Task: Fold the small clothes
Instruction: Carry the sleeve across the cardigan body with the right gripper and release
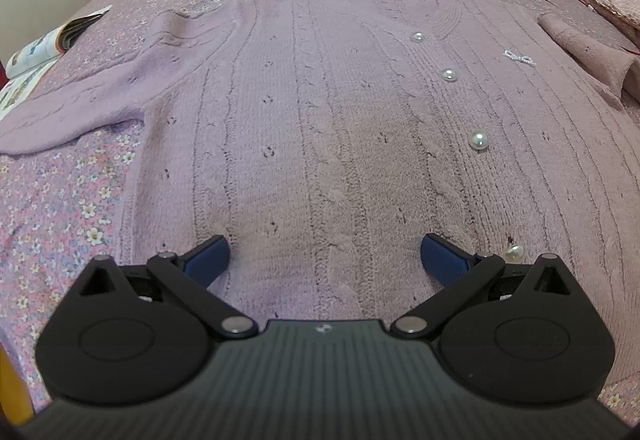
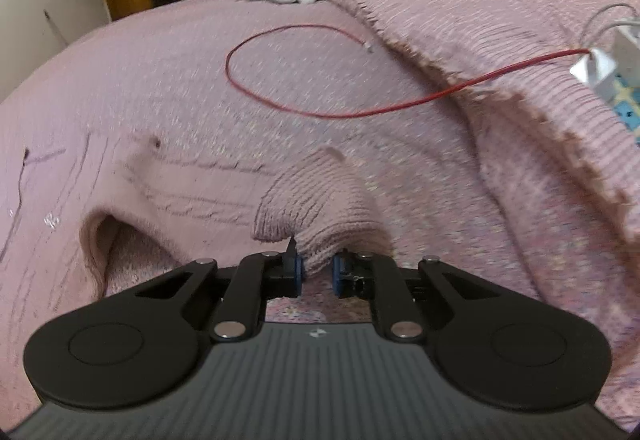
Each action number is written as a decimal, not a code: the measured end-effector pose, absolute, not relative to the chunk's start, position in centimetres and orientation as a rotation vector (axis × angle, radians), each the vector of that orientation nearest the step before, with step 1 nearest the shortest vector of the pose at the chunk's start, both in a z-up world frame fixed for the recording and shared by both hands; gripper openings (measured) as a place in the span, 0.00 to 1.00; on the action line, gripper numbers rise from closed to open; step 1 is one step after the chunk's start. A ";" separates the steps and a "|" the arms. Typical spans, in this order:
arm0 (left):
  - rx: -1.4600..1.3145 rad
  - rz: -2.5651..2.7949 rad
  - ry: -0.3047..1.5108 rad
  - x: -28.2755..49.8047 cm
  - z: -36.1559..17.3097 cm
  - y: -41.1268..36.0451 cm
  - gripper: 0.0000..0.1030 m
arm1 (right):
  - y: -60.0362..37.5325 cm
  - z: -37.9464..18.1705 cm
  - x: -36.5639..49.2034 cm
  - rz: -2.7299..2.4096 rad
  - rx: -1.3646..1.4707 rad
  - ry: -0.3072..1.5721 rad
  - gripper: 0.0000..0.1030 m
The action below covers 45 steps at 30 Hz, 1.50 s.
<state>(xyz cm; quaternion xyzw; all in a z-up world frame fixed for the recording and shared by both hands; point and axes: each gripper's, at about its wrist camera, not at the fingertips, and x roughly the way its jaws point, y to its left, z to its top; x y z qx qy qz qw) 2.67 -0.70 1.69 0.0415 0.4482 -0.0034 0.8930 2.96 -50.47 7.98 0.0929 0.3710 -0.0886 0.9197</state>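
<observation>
Cardigan [image 1: 320, 111], one, lies flat on the bed [image 1: 60, 199]; four pearl buttons [image 1: 478, 140] show. Left gripper [image 1: 325, 258] hovers above its hem, jaws spread. Right gripper [image 2: 317, 274] jaws pinch one sleeve cuff [image 2: 320, 207].

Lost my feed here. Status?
Left gripper open over cardigan. Right gripper shut on sleeve cuff, cuff raised. Red cable lies on the bed beyond.
</observation>
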 end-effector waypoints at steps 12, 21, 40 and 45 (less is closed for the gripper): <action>0.046 0.016 0.936 3.0 2.7 -0.2 1.00 | -50.8 16.4 1.1 -0.194 0.255 0.644 0.11; 0.065 0.032 0.901 3.4 5.2 1.1 1.00 | -51.8 22.6 1.4 -0.283 0.251 0.607 0.11; 0.009 0.116 0.853 2.5 7.1 6.0 1.00 | -35.5 25.7 6.9 -0.078 0.368 0.574 0.11; -0.012 0.132 0.843 1.9 7.4 7.6 1.00 | -28.6 25.8 9.2 0.012 0.356 0.586 0.11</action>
